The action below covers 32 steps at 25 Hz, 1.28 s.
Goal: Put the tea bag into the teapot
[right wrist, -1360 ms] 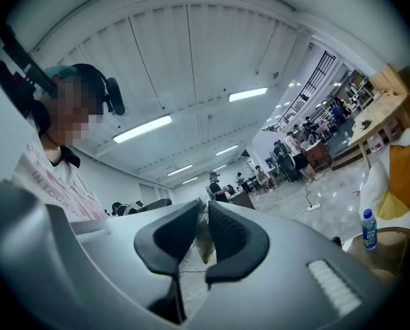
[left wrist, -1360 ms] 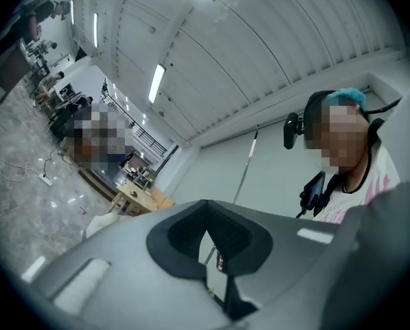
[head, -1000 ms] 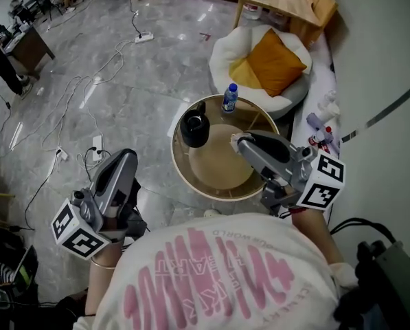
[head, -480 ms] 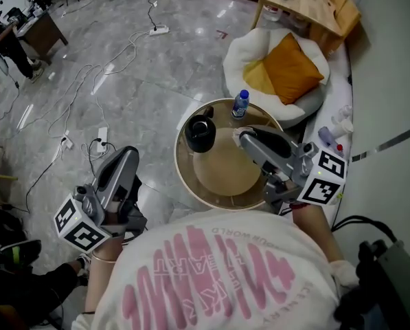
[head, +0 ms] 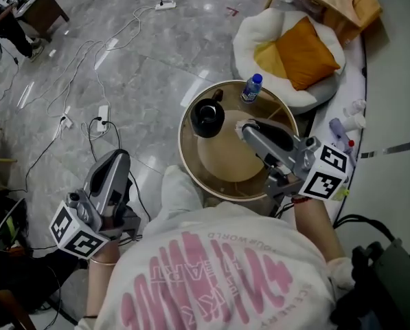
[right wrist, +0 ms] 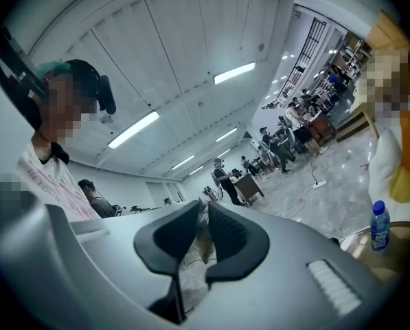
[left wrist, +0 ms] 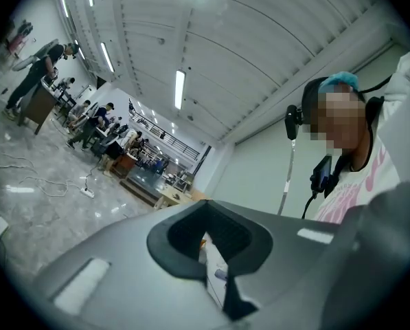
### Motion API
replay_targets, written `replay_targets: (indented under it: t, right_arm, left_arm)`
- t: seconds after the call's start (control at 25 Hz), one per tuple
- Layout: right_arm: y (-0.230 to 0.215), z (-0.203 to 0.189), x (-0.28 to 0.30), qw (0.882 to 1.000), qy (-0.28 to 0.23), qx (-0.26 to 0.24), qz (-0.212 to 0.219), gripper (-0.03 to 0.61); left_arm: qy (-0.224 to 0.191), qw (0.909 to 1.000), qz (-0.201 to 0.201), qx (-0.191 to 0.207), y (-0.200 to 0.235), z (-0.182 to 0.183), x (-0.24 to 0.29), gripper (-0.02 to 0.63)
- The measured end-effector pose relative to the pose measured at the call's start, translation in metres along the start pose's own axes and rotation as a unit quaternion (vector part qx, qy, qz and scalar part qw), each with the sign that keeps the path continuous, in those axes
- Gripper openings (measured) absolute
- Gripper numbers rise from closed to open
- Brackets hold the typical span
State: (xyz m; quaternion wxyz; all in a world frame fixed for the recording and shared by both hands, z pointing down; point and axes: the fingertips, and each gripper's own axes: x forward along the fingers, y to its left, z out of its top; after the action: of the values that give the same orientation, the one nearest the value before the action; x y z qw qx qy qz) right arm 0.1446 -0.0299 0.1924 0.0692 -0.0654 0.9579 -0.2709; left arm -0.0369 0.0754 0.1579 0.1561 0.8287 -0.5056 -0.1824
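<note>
Head view: the left gripper (head: 119,159), jaws narrow on a white scrap (left wrist: 215,272), has dropped to seven o'clock. The teapot (head: 208,117) stands at ten o'clock on the round table (head: 185,155). At the pot's four o'clock, the right gripper (head: 244,128) still pinches the tea bag (right wrist: 203,243), which is yet to be delivered.

Teapot (head: 208,117) and bottle (head: 251,88) (far rim) obstruct; table (head: 218,160) middle lies open.
</note>
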Motion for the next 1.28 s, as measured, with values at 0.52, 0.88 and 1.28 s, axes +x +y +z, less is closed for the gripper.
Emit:
replay_targets:
  t: [0.52,0.88,1.28]
  right_arm:
    - [-0.079,-0.056,0.041,0.992,0.023,0.078,-0.1,0.046]
    - [-0.146,-0.095,0.059,0.975,0.001,0.138,-0.173,0.046]
    - [-0.206,-0.128,0.081,0.955,0.008,0.154,-0.255,0.046]
  left_arm:
    - [0.088,0.991,-0.066,-0.075,0.096,-0.039,0.062,0.012]
    - [0.192,0.9773,-0.088,-0.01,0.155,-0.09,0.096,0.014]
    - [0.248,0.9615,-0.106,-0.052,0.211,-0.117,0.105,0.014]
